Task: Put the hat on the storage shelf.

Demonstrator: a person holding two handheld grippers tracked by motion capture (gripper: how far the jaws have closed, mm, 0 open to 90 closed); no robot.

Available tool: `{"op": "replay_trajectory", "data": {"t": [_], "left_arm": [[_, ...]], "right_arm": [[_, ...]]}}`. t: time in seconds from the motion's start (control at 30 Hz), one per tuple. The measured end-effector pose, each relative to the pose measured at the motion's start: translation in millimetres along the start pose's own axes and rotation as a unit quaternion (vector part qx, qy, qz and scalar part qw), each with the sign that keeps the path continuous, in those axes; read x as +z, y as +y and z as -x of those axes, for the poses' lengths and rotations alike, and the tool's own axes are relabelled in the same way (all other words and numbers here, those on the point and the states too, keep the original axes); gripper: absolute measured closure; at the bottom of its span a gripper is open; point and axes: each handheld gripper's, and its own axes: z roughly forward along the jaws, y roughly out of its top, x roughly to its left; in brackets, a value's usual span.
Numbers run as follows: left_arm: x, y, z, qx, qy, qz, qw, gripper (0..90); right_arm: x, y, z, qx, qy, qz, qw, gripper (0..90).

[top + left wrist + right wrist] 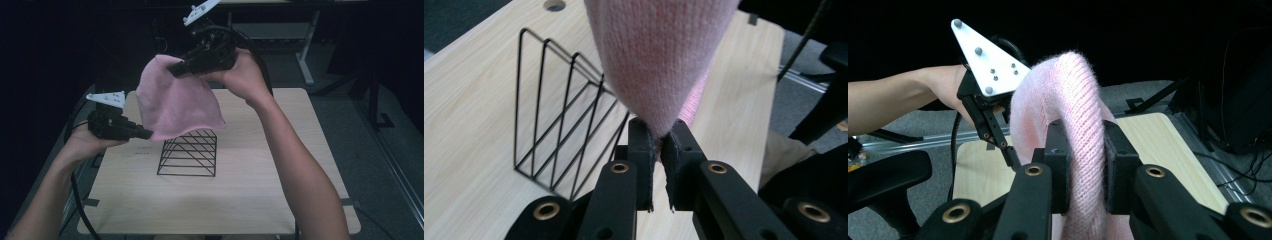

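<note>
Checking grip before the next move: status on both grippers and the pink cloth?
Left gripper shut on pink cloth corner. Right gripper shut on a thick fold, held high. Cloth hangs over wire rack, lower edge at its top.

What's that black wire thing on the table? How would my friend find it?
Look at the light wooden table. Near its middle stands a black wire rack, a row of upright frames crossed by slanted bars, and you can see straight through it. A soft pink knitted cloth, held up by the left gripper and right gripper, hangs just over it; the rack is the stiff, see-through one.
</note>
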Motion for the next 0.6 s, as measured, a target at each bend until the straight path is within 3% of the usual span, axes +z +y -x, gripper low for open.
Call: {"op": "replay_trajectory", "data": {"t": [0.1, 0.3, 0.43, 0.6], "left_arm": [[5.5, -3.1, -5.1, -0.005, 0.01, -0.021, 0.9997, 83.7], [15.7, -6.0, -10.5, -0.013, 0.016, -0.039, 0.999, 83.9], [20.9, -7.0, -13.5, -0.019, 0.019, -0.041, 0.9988, 83.8], [28.9, -4.6, -16.2, -0.019, 0.025, -0.04, 0.9987, 83.8]], "right_arm": [[8.2, -11.2, 4.4, 0.012, -0.004, -0.006, 0.9999, 76.2], [16.0, -29.2, 14.1, 0.035, -0.003, -0.008, 0.9994, 76.2], [17.2, -37.3, 18.9, 0.036, -0.005, -0.01, 0.9993, 76.2], [13.6, -50.5, 25.8, 0.056, -0.01, -0.008, 0.9983, 76.2]]}}
